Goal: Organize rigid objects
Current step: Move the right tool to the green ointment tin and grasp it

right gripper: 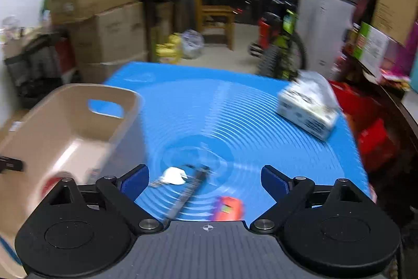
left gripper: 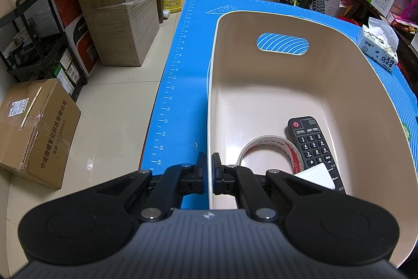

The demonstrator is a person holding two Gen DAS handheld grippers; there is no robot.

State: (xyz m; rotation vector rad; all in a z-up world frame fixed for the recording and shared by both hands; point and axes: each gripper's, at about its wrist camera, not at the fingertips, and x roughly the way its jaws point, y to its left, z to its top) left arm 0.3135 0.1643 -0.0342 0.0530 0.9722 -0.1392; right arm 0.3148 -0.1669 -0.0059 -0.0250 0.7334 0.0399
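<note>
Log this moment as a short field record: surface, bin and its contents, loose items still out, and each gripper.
surface: blue mat
bin: beige bin, on the mat's left side
in bin: remote, tape roll, white card lying on the remote
loose on mat: white piece, dark slim tool, orange item, tissue pack; view blurred, so the small items cannot be identified
left gripper: shut on the bin's near wall
right gripper: open, empty, above the loose items
</note>
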